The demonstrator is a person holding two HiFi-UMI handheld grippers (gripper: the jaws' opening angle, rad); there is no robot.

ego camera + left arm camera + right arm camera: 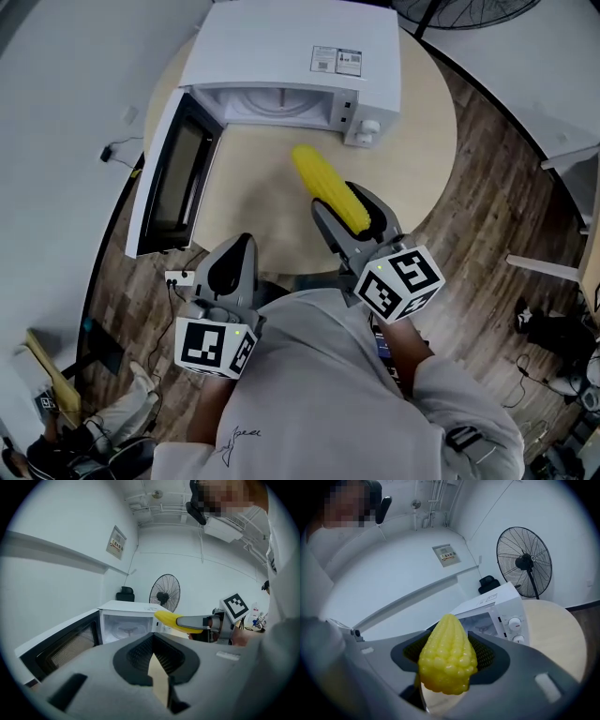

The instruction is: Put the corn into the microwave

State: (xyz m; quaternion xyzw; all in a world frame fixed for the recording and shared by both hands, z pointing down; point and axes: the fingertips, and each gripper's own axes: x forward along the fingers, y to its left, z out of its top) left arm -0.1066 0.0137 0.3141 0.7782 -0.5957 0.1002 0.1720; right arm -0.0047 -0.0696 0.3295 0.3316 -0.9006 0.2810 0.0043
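Observation:
A yellow corn cob (323, 183) hangs above the round table, pointing toward the microwave (291, 47). My right gripper (350, 217) is shut on the cob's near end; in the right gripper view the corn (447, 653) fills the space between the jaws of the right gripper (450, 665). The white microwave stands at the table's far side, its door (173, 173) swung open to the left and its cavity (124, 630) empty. My left gripper (236, 255) hovers at the table's near edge, shut on nothing, left of the corn (168, 619).
The round beige table (422, 159) has bare top in front of the microwave. A standing fan (524, 569) is behind the table. A power strip (178, 278) lies on the wooden floor under the open door. White furniture (572, 150) stands to the right.

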